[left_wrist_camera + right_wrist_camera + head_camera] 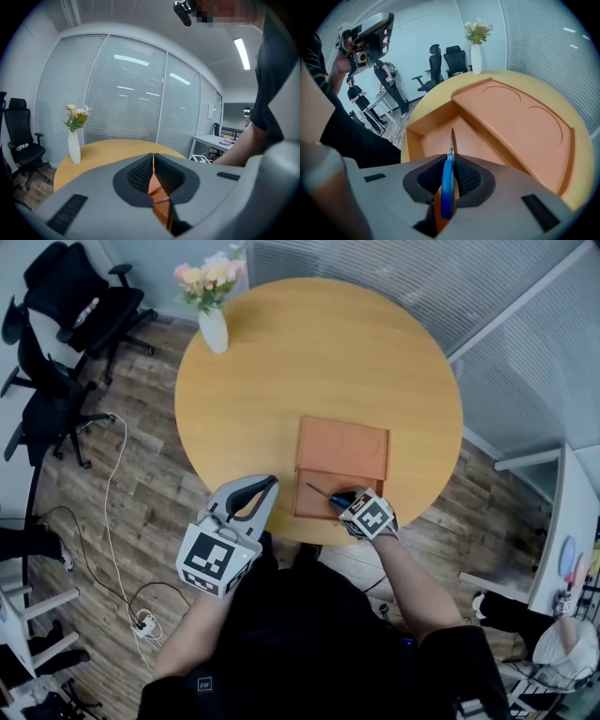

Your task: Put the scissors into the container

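An orange container (342,448) lies open on the round wooden table (281,362), near its front edge; its flat lid part is farther away and its tray part (436,136) is nearer me. My right gripper (341,502) is shut on the scissors (448,187) by their blue handle. The blades (317,490) point left over the tray, in the air. In the right gripper view the blade tip (452,138) sticks out past the jaws above the tray floor. My left gripper (265,484) is shut and empty, held off the table's front left edge.
A white vase with flowers (213,326) stands at the table's far left edge. Black office chairs (66,306) and cables lie on the floor (112,521) to the left. A white desk (213,140) stands to the right.
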Action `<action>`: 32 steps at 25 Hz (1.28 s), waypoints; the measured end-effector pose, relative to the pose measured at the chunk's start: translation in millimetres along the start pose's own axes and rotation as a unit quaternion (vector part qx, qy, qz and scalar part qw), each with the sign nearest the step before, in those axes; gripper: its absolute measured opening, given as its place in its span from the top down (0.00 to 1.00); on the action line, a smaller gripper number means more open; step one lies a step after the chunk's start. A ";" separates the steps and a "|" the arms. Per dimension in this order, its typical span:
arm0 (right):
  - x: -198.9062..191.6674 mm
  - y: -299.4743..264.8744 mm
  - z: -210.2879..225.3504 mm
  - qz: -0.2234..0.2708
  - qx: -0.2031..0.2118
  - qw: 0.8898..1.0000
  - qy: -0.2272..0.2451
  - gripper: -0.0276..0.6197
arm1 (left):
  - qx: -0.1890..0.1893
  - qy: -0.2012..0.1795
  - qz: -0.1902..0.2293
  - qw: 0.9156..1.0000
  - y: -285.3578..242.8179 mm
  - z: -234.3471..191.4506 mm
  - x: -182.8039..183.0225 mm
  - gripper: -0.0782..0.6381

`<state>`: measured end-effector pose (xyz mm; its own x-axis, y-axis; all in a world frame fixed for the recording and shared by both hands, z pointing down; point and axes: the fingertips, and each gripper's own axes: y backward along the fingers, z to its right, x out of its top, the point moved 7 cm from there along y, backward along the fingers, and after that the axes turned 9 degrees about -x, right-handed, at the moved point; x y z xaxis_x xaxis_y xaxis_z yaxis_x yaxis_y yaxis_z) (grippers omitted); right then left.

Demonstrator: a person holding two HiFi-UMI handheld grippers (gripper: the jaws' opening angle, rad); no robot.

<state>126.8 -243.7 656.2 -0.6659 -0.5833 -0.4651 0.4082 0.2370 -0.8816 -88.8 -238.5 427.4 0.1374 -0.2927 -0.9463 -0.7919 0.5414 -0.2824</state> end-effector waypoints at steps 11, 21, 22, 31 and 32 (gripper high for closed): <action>-7.1 13.6 11.7 0.017 -0.029 0.999 -0.029 0.82 | -0.006 -0.001 0.007 1.000 -2.7 2.9 1.5 0.87; -7.3 39.6 26.5 0.034 -0.062 0.997 -0.044 0.80 | -0.017 -0.020 0.026 0.999 0.0 -1.0 13.7 0.87; -4.7 44.8 27.2 0.040 -0.063 0.996 -0.045 0.80 | -0.020 -0.024 0.029 0.999 0.2 -1.6 16.5 0.87; 31.9 115.8 26.7 0.142 -0.079 0.985 -0.052 0.81 | -0.053 -0.076 0.027 0.995 -10.0 -3.6 48.8 0.87; 39.5 126.2 28.5 0.160 -0.084 0.982 -0.056 0.81 | -0.053 -0.080 0.026 0.995 -12.4 -6.0 54.9 0.87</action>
<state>169.8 -258.9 528.9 -0.4438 -0.5384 -0.7163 0.4694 0.5413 -0.6976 -75.1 -265.9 379.9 0.1801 -0.1322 -0.9747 -0.8579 0.4637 -0.2214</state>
